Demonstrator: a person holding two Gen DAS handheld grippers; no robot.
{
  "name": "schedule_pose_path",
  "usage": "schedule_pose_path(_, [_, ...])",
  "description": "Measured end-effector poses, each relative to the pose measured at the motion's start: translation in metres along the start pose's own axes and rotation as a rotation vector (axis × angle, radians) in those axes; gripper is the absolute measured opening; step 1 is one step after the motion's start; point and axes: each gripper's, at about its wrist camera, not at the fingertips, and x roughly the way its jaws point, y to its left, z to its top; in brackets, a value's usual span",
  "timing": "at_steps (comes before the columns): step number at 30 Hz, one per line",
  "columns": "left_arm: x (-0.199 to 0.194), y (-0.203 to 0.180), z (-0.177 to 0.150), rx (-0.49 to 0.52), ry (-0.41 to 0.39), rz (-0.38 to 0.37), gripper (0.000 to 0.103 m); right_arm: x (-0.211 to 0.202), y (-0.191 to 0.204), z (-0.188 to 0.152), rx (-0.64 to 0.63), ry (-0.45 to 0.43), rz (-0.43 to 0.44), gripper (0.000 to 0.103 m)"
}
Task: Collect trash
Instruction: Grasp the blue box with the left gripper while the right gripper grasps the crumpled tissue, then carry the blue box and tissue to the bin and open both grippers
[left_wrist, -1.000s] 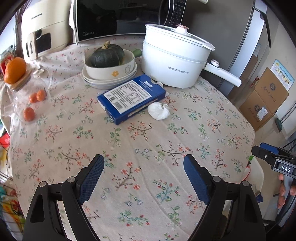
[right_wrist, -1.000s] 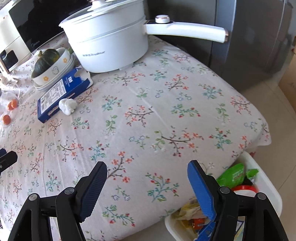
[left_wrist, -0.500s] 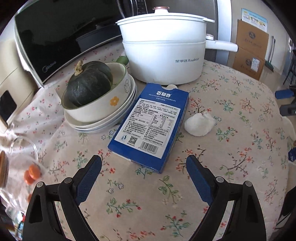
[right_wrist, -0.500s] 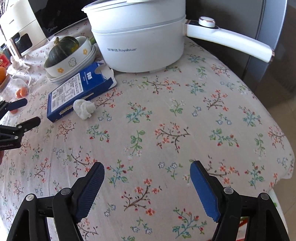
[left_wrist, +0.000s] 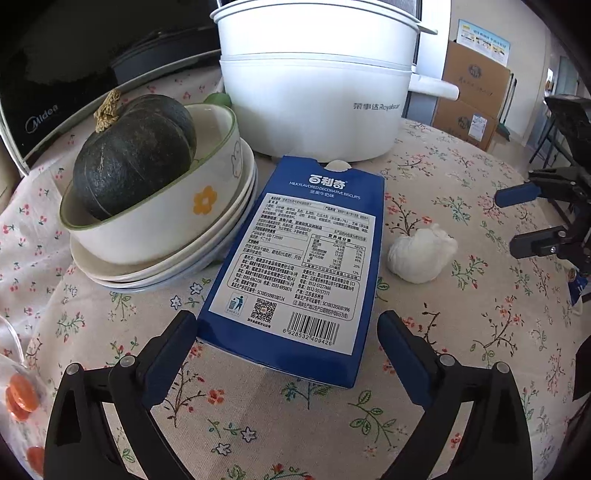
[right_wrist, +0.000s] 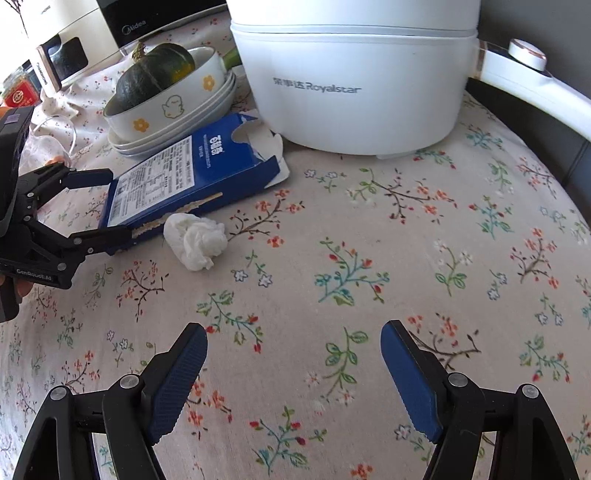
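Dark squash (left_wrist: 133, 155) sits in flowered bowl (left_wrist: 162, 221)

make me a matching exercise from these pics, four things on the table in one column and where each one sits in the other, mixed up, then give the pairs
Things:
1. dark green squash
2. blue biscuit box
3. crumpled white tissue
4. white electric pot

Places:
A. lying flat on the tablecloth, its near end between the fingers of the left gripper
B. at the back of the table, beyond the box's far end
C. inside the flower-printed bowl on the stacked plates
D. loose on the cloth beside the box's long edge, on the side away from the bowl

Pairs: 1-C, 2-A, 3-D, 4-B
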Motion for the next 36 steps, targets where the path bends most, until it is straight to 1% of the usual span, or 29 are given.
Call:
schedule_pose_path(3, [0.004, -0.001, 0.001, 0.037, 0.024, 0.025, 0.1, 0.013, 0.009, 0.007, -0.013, 0.009, 0.0, 0.081])
schedule_pose_path(5, [0.009, 0.002, 0.002, 0.021, 0.051, 0.01, 0.1, 0.021, 0.014, 0.01, -0.013, 0.011, 0.0, 0.081])
schedule_pose_path(7, [0.012, 0.004, 0.001, 0.002, 0.051, -0.009, 0.1, 0.025, 0.019, 0.013, -0.022, 0.013, 0.006, 0.081])
schedule_pose_path(11, [0.01, 0.006, -0.002, -0.024, 0.014, -0.025, 0.099, 0.032, 0.03, 0.02, -0.059, -0.006, 0.004, 0.081])
schedule_pose_path(14, [0.004, 0.009, -0.007, -0.081, -0.025, -0.043, 0.098, 0.037, 0.035, 0.025, -0.073, -0.029, 0.004, 0.081])
schedule_pose_path(16, [0.0, 0.008, -0.01, -0.111, -0.04, -0.04, 0.098, 0.041, 0.039, 0.027, -0.082, -0.037, 0.012, 0.079])
schedule_pose_path(18, [-0.006, 0.005, -0.013, -0.133, -0.046, -0.027, 0.098, 0.045, 0.043, 0.029, -0.09, -0.046, 0.024, 0.072])
schedule_pose_path(19, [-0.008, 0.004, -0.015, -0.143, -0.049, -0.022, 0.098, 0.048, 0.048, 0.03, -0.095, -0.048, 0.034, 0.071])
schedule_pose_path(20, [-0.011, 0.001, -0.016, -0.151, -0.051, -0.018, 0.098, 0.05, 0.05, 0.031, -0.101, -0.052, 0.044, 0.067])
schedule_pose_path(22, [-0.019, -0.004, -0.021, -0.166, -0.053, -0.003, 0.098, 0.054, 0.054, 0.032, -0.113, -0.052, 0.056, 0.054])
schedule_pose_path(23, [-0.023, -0.006, -0.023, -0.174, -0.052, 0.006, 0.098, 0.056, 0.057, 0.032, -0.121, -0.042, 0.062, 0.038])
schedule_pose_path(24, [-0.028, -0.009, -0.026, -0.183, -0.051, 0.016, 0.098, 0.058, 0.058, 0.032, -0.129, -0.029, 0.071, 0.03])
schedule_pose_path(27, [-0.044, -0.015, -0.034, -0.221, -0.051, 0.046, 0.098, 0.05, 0.06, 0.029, -0.127, -0.032, 0.064, 0.025])
schedule_pose_path(32, [-0.074, -0.029, -0.047, -0.275, -0.044, 0.085, 0.097, 0.018, 0.055, 0.014, -0.127, -0.046, 0.035, 0.025])
schedule_pose_path(36, [-0.1, -0.046, -0.054, -0.304, -0.04, 0.119, 0.097, -0.016, 0.047, -0.003, -0.123, -0.06, 0.009, 0.025])
